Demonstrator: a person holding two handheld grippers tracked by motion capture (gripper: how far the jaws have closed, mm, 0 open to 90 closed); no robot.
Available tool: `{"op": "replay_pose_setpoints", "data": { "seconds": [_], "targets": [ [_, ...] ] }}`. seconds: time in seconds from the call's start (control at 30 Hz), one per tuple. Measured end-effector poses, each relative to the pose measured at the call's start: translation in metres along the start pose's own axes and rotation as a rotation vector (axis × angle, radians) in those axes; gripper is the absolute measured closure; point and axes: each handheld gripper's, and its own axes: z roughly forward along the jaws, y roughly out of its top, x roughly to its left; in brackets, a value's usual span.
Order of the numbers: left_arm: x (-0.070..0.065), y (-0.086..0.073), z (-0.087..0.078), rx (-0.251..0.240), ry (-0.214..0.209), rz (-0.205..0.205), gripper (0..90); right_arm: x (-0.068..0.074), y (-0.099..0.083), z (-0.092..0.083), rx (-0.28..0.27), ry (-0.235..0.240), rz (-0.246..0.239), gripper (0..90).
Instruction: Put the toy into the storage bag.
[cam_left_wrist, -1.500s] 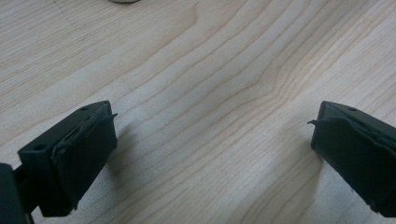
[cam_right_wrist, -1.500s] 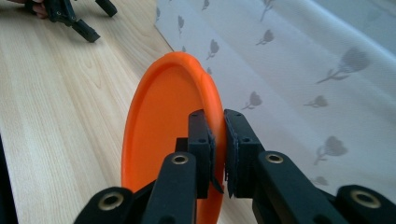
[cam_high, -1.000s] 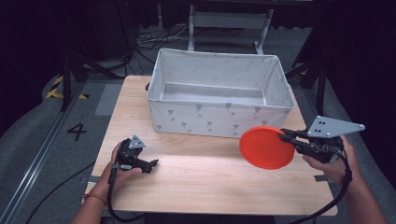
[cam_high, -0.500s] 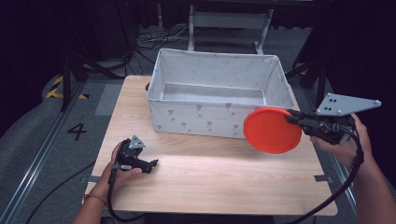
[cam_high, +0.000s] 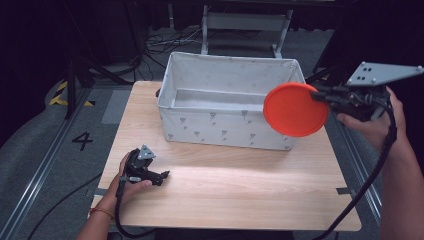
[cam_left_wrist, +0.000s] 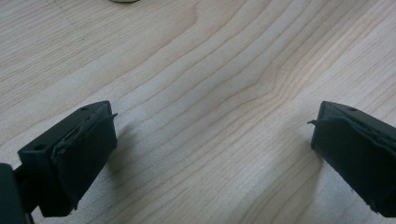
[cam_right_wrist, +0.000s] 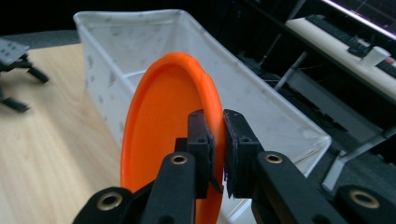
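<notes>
Up and inward goes the orange plate (cam_high: 295, 109) since a moment ago, lifted off the table and now hanging on edge in front of the near right corner of the white fabric bin (cam_high: 231, 102). My right gripper (cam_high: 320, 95) has its jaws clenched on the plate's rim; in the right gripper view the two black fingers (cam_right_wrist: 201, 140) pinch the rim, and the plate (cam_right_wrist: 163, 135) stands nearly vertical beside the bin's long wall (cam_right_wrist: 261, 107). The plate covers part of that corner from above, so I cannot tell whether it touches the fabric. My left gripper (cam_high: 161, 176) rests low on the wooden table (cam_high: 240, 190) near the front left, jaws spread wide with bare wood grain between them (cam_left_wrist: 210, 121). My left forearm is cut off at the bottom edge, the right at the corner. Around the table: grey floor with a painted number 4 (cam_high: 82, 141), yellow-black tape (cam_high: 62, 95), tangled cables (cam_high: 160, 42), and dark surroundings too dim to read.
</notes>
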Motion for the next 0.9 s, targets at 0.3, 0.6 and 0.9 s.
{"op": "replay_pose_setpoints", "data": {
  "seconds": [0.3, 0.6, 0.9],
  "targets": [
    [0.000, 0.000, 0.000, 0.000, 0.000, 0.000, 0.5, -0.031, 0.024, 0.027, 0.023, -0.041, -0.016, 82.5],
    [0.001, 0.000, 0.000, 0.001, -0.008, 0.004, 0.5, -0.061, 0.015, 0.078, 0.086, -0.033, -0.015, 82.5],
    [0.001, 0.000, 0.000, 0.001, -0.006, 0.006, 0.6, -0.072, -0.006, 0.117, 0.155, 0.008, -0.002, 82.5]
  ]
}}
